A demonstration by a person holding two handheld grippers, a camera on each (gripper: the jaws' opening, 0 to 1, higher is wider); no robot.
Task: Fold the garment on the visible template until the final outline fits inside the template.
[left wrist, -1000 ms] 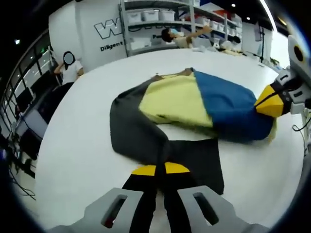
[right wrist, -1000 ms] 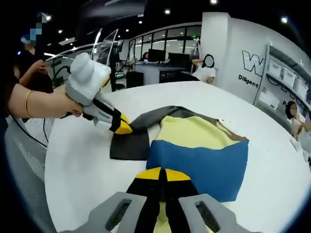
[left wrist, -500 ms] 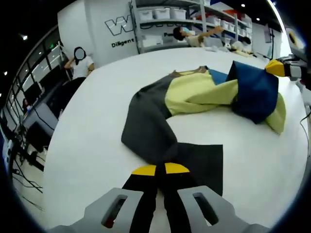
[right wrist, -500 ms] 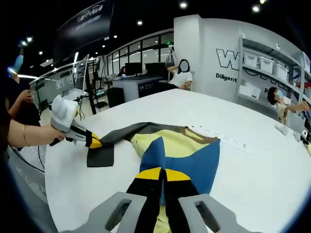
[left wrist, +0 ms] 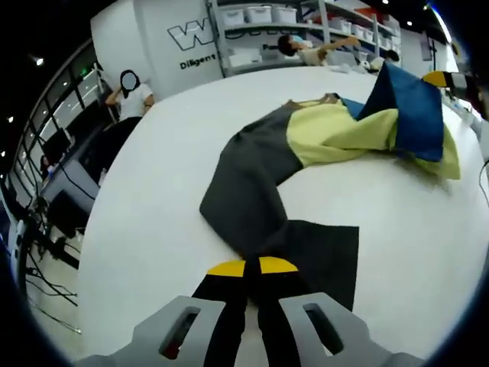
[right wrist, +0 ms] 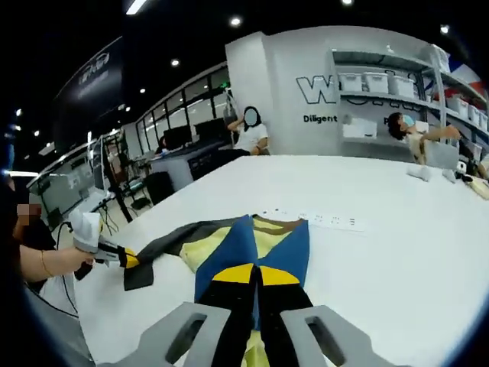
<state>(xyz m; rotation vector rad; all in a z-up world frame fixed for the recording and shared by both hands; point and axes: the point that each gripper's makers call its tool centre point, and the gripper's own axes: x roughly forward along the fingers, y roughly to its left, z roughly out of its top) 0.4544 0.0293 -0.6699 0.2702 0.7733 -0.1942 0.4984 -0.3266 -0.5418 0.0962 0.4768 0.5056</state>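
Left view, near: left hand-held gripper (left wrist: 253,267) is pinched shut on the dark grey end of the garment (left wrist: 260,191), low on the white bench (left wrist: 145,229). A flat dark flap lies just right of the jaws. That end has stayed put over the last sec.

Far end changed a lot. The right hand-held gripper (right wrist: 256,274), shut on the blue part, has pulled up & away. A sec ago the blue & yellow lay flat on the bench; now the blue hangs up like a little tent, w/ yellow under it. In the left view the right one shows as a yellow tip (left wrist: 437,77) at the far right, by the top of the blue.

So what: the cloth is being stretched out long, not folded yet. I think this is the shake-out step, early in the job. I can't make out a template under it.

How it looks: one long piece, grey near the left hand-held gripper, yellow in the middle, blue at the far end, brown bit at the neck. Soft, floppy, w/ a bend in the grey part. In the right view the left one (right wrist: 130,261) is held by a hand (right wrist: 53,261) at the bench edge.
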